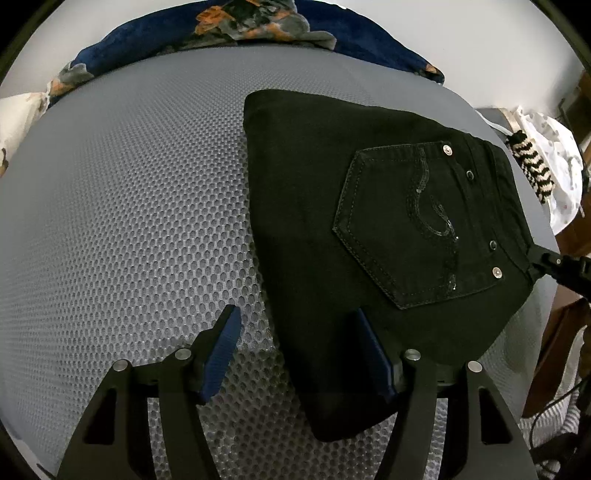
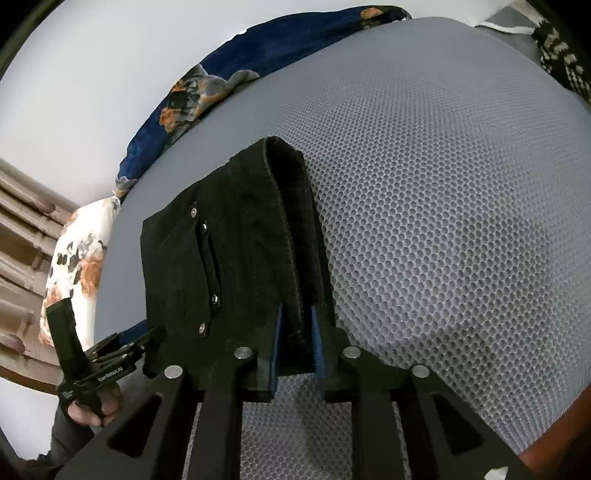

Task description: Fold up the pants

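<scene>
The black pants (image 1: pixel 317 206) lie folded into a compact stack on the grey mesh mattress (image 1: pixel 129 206), back pocket with sequins and rivets facing up. My left gripper (image 1: pixel 299 347) is open at the near edge of the stack; its right finger touches the fabric edge, its left finger is over bare mattress. In the right wrist view my right gripper (image 2: pixel 297 343) is shut on the waistband edge of the pants (image 2: pixel 236 251). Its black tip shows in the left wrist view (image 1: pixel 554 264) at the stack's right corner.
A navy floral blanket (image 1: pixel 229 26) lies along the far edge by the white wall. A white floral pillow (image 2: pixel 74 266) is at the mattress's left end. A striped black-and-white cloth (image 1: pixel 535 170) and white bedding lie off the right side.
</scene>
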`<move>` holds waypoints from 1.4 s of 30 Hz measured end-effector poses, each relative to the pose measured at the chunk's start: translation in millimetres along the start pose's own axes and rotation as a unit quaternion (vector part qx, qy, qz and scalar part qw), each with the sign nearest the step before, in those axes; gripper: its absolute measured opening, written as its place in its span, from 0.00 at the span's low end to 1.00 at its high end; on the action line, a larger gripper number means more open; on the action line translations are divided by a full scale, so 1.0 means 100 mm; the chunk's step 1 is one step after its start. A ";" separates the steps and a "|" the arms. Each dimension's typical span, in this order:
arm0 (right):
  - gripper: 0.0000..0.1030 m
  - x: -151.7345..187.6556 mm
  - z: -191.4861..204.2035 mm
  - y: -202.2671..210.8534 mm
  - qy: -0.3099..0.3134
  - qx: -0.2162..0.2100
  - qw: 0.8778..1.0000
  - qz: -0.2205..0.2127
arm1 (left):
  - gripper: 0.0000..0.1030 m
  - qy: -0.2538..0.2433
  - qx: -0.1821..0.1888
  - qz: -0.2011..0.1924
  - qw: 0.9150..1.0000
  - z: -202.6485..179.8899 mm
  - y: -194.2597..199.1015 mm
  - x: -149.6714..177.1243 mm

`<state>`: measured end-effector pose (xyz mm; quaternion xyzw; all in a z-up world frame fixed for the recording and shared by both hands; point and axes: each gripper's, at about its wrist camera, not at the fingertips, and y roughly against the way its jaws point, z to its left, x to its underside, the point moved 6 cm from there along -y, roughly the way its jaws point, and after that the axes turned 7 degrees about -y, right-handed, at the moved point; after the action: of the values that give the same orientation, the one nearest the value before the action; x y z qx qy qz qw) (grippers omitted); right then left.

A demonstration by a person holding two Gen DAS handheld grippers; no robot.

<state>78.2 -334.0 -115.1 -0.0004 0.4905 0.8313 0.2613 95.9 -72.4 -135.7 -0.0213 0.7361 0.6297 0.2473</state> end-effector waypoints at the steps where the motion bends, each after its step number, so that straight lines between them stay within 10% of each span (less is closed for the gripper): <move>1: 0.20 -0.01 0.01 0.00 0.003 0.005 1.000 0.001 | 0.64 -0.002 -0.002 0.000 1.000 -0.01 0.00 -0.01; 14: 0.42 -0.25 0.09 -0.12 0.026 0.026 0.999 0.022 | 0.65 -0.011 -0.027 -0.001 1.000 -0.01 0.02 -0.16; 32: 0.49 -0.42 -0.19 -0.52 -0.051 -0.166 0.978 0.112 | 0.65 0.138 0.184 0.021 0.973 0.37 -0.21 -0.46; 42: 0.31 -0.49 -0.10 -0.69 -0.062 -0.216 0.965 0.137 | 0.48 0.139 0.209 0.020 0.968 0.30 -0.24 -0.53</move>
<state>148.2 -337.4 -164.4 0.0615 0.2772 0.9440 0.1683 160.2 -64.0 -139.2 -0.0414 0.8789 0.4573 0.1292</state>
